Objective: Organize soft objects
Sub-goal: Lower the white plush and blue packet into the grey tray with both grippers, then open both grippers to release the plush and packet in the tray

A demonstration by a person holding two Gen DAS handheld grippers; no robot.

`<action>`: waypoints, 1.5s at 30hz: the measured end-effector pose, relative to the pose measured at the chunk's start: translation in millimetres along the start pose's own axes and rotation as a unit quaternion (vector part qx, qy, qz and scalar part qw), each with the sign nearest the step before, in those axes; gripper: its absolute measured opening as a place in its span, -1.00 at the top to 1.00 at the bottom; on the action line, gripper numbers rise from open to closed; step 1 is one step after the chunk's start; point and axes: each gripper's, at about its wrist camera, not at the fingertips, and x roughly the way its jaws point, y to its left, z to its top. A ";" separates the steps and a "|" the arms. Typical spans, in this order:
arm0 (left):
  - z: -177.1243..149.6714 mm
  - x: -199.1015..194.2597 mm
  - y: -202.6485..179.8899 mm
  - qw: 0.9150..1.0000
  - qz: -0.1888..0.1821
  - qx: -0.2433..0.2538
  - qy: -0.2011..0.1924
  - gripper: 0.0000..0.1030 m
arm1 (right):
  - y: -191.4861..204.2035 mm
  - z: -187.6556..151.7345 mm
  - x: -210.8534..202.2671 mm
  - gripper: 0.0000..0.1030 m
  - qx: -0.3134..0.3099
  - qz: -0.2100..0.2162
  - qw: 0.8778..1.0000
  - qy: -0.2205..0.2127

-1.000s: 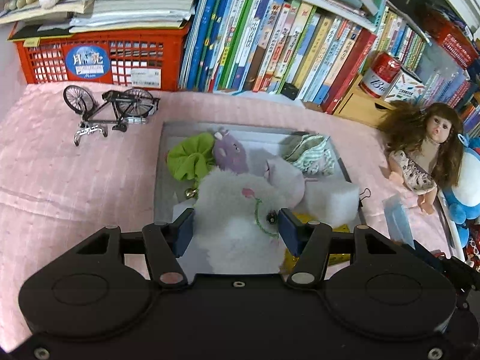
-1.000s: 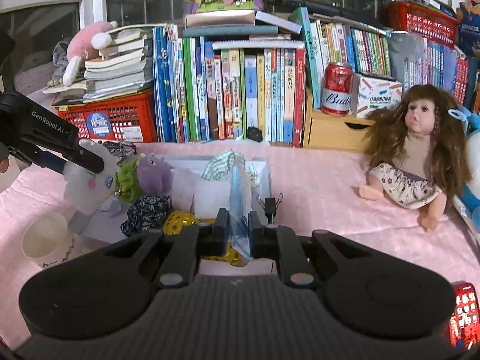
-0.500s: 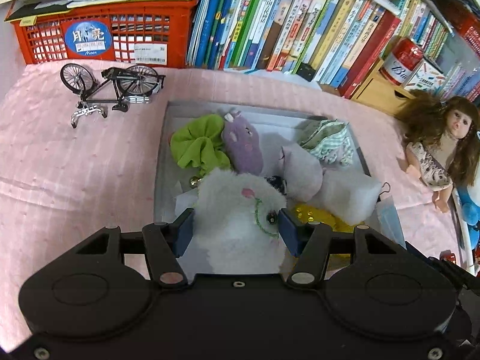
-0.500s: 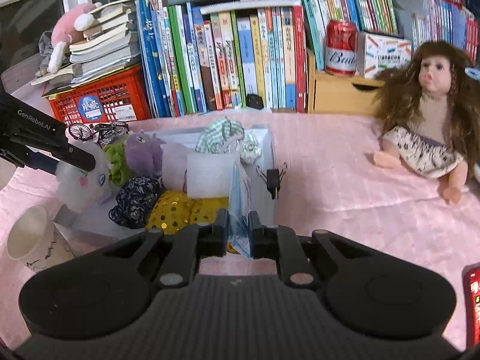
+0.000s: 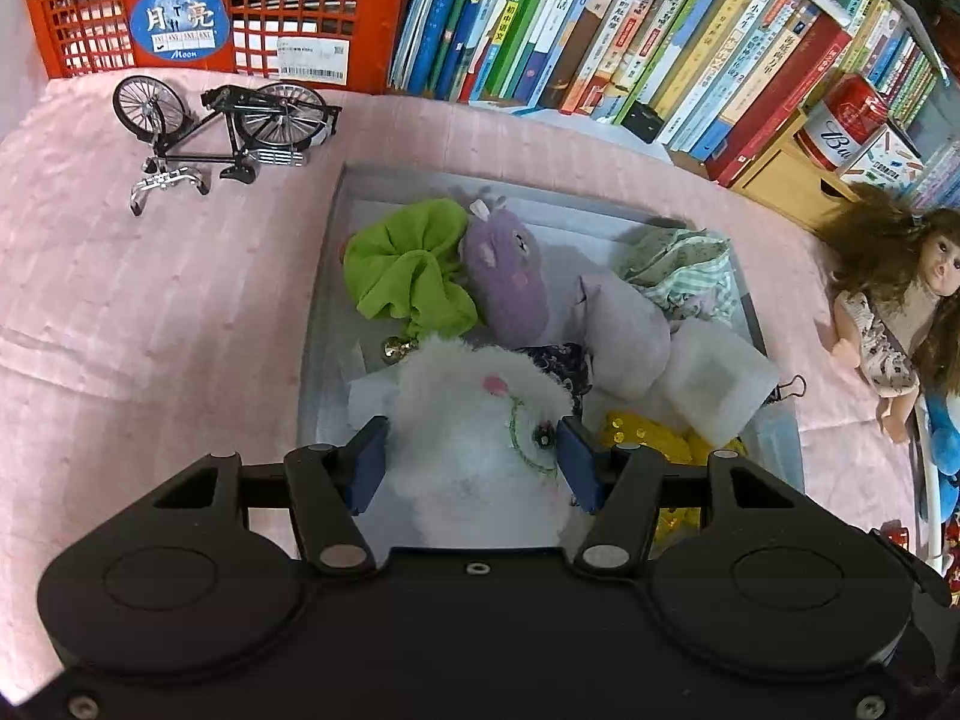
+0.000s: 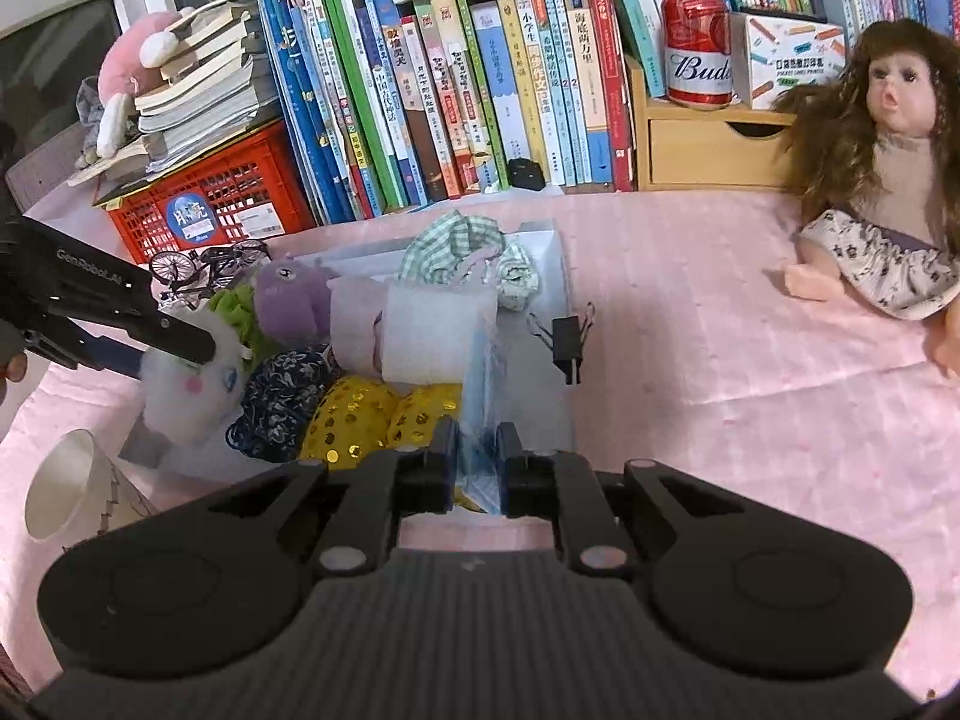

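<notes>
My left gripper [image 5: 471,459] is shut on a fluffy white plush toy [image 5: 480,420] and holds it over the near left part of the grey tray [image 5: 327,300]. It also shows in the right wrist view [image 6: 180,384]. My right gripper [image 6: 478,468] is shut on a light blue face mask [image 6: 483,402], held at the tray's near right edge. In the tray lie a green scrunchie [image 5: 408,267], a purple plush [image 5: 510,282], a white foam block [image 6: 438,330], a checked cloth [image 6: 456,246], a dark floral scrunchie [image 6: 276,402] and a yellow sequined piece [image 6: 360,414].
A model bicycle [image 5: 222,120] and a red crate [image 5: 210,12] stand at the back left. A row of books [image 6: 450,90] lines the back. A doll [image 6: 888,180] sits at the right. A black binder clip [image 6: 567,342] lies beside the tray, a paper cup [image 6: 66,492] at the near left.
Both grippers have moved down and closer to the tray with their loads. The white plush now hangs lower over the tray's near left; the mask is nearer the tray's right edge.
</notes>
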 end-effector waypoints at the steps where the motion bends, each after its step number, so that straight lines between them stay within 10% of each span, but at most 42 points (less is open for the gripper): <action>1: 0.6 1.5 -0.2 1.000 0.000 -0.001 0.001 -0.11 | -0.4 0.7 1.9 0.66 0.000 0.000 1.000 0.001; 16: 9.2 18.1 -3.9 1.000 -0.003 -0.016 0.004 -0.14 | -12.1 8.4 27.3 0.64 0.031 -0.005 0.999 0.014; 30: -2.1 -11.1 -17.3 0.997 -0.018 0.030 -0.062 -0.64 | -7.6 4.3 4.5 -0.46 0.031 0.011 0.999 -0.024; 45: -50.6 -75.3 -39.0 0.983 -0.036 0.099 -0.147 -0.73 | 6.4 -4.2 -45.9 -0.71 0.020 0.009 0.996 -0.089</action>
